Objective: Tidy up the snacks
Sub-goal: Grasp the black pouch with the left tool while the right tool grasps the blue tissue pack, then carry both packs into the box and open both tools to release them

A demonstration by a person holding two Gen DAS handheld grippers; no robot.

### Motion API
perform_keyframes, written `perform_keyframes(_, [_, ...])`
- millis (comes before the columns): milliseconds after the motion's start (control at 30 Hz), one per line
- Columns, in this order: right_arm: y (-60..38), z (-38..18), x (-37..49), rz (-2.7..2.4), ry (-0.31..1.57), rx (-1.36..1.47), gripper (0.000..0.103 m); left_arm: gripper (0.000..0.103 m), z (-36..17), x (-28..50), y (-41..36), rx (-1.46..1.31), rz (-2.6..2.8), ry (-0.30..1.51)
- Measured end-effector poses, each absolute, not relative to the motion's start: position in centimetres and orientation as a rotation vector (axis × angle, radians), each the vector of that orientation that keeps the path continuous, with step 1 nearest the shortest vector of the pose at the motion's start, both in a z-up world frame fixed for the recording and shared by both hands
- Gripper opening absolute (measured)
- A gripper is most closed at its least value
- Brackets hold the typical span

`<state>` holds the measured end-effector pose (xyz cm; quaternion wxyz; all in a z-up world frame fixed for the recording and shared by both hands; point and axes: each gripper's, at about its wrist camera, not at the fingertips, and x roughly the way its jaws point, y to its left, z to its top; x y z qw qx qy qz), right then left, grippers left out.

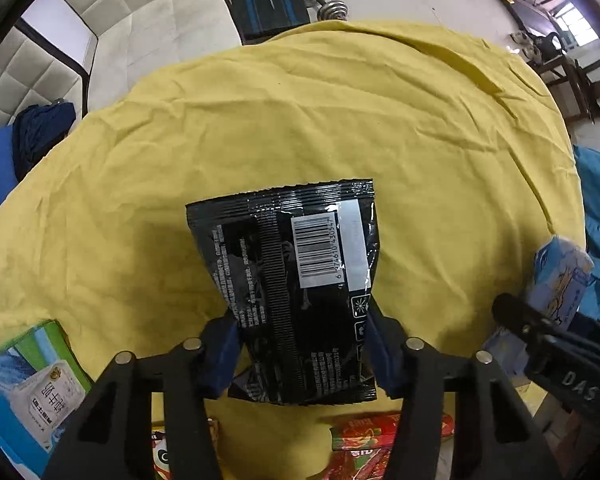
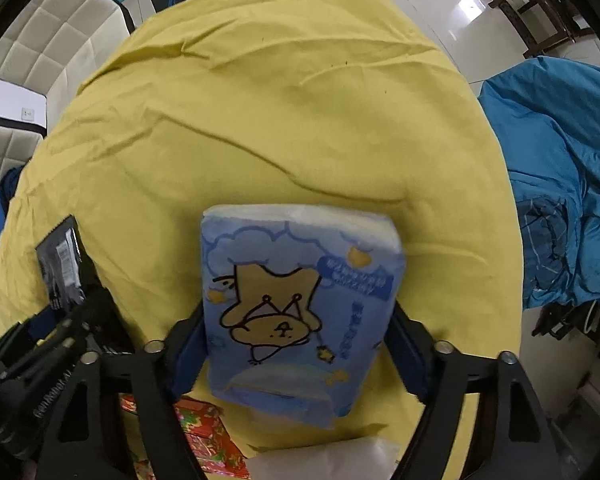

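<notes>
My left gripper (image 1: 300,344) is shut on a black snack bag (image 1: 296,280) with a white barcode label, held above the yellow cloth (image 1: 260,120). The same black snack bag (image 2: 60,264) shows at the left edge of the right wrist view. My right gripper (image 2: 296,344) is shut on a blue pack (image 2: 296,300) printed with a cartoon animal, also lifted over the yellow cloth (image 2: 260,100). In the left wrist view that blue pack (image 1: 560,280) appears at the far right with the other gripper's black body below it.
Red snack packs (image 1: 372,440) lie under the left gripper near the front edge. A green and blue carton (image 1: 32,380) sits front left. Red packs (image 2: 204,436) and a white item (image 2: 328,460) lie below the right gripper. Blue bedding (image 2: 560,180) lies to the right.
</notes>
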<state>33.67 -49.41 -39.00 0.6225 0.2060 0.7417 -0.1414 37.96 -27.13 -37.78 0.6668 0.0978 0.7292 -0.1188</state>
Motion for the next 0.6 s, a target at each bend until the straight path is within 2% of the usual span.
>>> perform_keyframes(133, [-49.5,-39.0,33.3,-0.327,1.711,0.449,0.057,0.048,-37.2,37.4,-27.3,0.236,-0.248,1.615])
perform_keyframes(233, [-49.8,-38.5,32.9,-0.312,1.703,0.436,0.048,0.047,-36.2,36.3,-27.6,0.254,-0.241,1.58])
perform_keyframes(400, [-49.6,-37.0,32.0,-0.286,1.685,0.417,0.045,0.047,-32.3,34.3,-27.2,0.231,-0.233,1.519])
perform_keyframes(600, [-47.1,-32.0,30.1,-0.201,1.626,0.373,0.045,0.047,-26.7,31.5,-25.1,0.149,-0.234,1.442])
